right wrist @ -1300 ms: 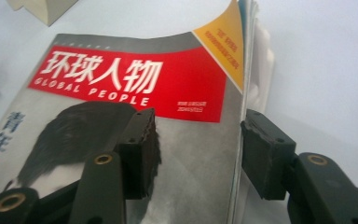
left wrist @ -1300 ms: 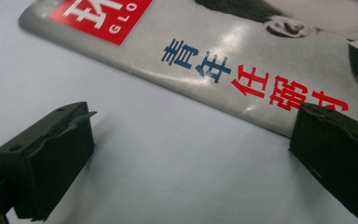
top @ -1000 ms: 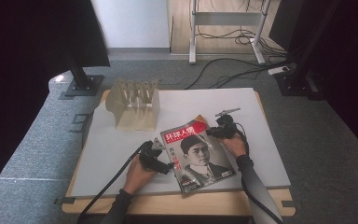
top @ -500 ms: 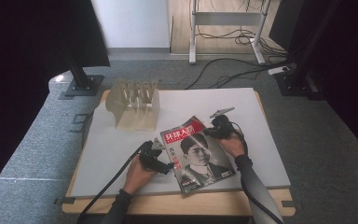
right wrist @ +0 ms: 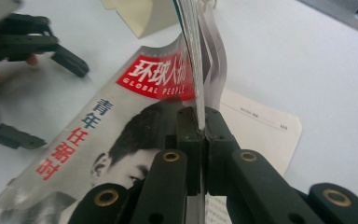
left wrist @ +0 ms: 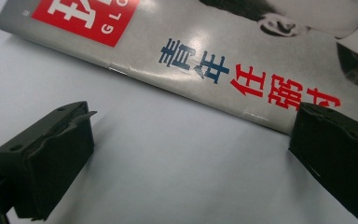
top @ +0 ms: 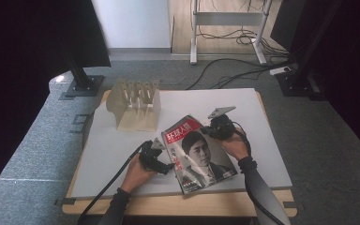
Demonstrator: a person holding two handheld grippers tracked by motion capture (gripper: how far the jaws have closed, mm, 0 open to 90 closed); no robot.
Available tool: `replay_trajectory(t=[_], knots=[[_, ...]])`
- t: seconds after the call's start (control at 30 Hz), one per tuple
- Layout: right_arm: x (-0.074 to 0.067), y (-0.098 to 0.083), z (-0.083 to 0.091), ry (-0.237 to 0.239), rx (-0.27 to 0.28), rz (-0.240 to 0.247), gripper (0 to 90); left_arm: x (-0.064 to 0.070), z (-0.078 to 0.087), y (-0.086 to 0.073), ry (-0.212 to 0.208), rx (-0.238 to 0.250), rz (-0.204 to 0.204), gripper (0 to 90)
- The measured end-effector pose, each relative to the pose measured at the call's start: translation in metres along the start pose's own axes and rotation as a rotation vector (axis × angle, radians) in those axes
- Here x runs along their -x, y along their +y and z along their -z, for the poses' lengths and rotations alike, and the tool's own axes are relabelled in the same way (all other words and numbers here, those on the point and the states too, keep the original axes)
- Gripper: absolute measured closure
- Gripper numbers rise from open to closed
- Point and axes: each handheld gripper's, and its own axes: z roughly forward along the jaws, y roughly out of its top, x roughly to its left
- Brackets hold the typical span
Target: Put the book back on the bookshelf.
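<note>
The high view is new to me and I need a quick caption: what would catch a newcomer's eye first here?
The magazine with its red title block and portrait cover, lying at the near middle of the white table. The right gripper is shut on a sheaf of its pages at the far right edge, lifting them, while the left gripper rests open beside the spine. A pale wooden rack stands at the far left.

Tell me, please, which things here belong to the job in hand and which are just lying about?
In the job:
- magazine, its cover edge pinched and lifted
- right tool, shut on that edge
- left tool, open beside the spine

Lying about:
- rack, at the table's far left
</note>
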Motion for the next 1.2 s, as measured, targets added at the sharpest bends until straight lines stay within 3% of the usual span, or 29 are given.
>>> replay_trajectory(t=[0.1,0.4,0.63,0.7,0.77,0.9,1.07,1.2], knots=[[-0.006,0.006,0.007,-0.001,0.008,0.021,86.1,-0.003,0.0,0.004,-0.05,0.016,0.012,0.0],[-0.017,0.019,0.028,0.004,0.045,0.052,86.2,-0.006,-0.005,0.021,-0.105,-0.009,-0.007,0.0],[-0.02,0.024,0.04,0.013,0.074,0.064,86.2,-0.008,-0.015,0.029,-0.216,-0.025,-0.01,0.0],[-0.02,0.025,0.042,0.017,0.078,0.065,86.2,-0.007,-0.014,0.032,-0.227,-0.018,-0.02,0.2],[-0.02,0.025,0.042,0.019,0.08,0.067,86.2,-0.005,-0.013,0.036,-0.218,-0.031,-0.027,0.6],[-0.019,0.027,0.044,0.023,0.095,0.061,86.2,-0.001,-0.009,0.045,-0.151,-0.049,-0.056,3.5],[-0.019,0.031,0.051,0.022,0.116,0.063,86.2,-0.002,0.003,0.053,-0.108,0.029,-0.038,18.3],[-0.018,0.033,0.058,0.023,0.132,0.066,86.2,-0.003,0.009,0.058,-0.098,0.041,-0.027,28.7]])
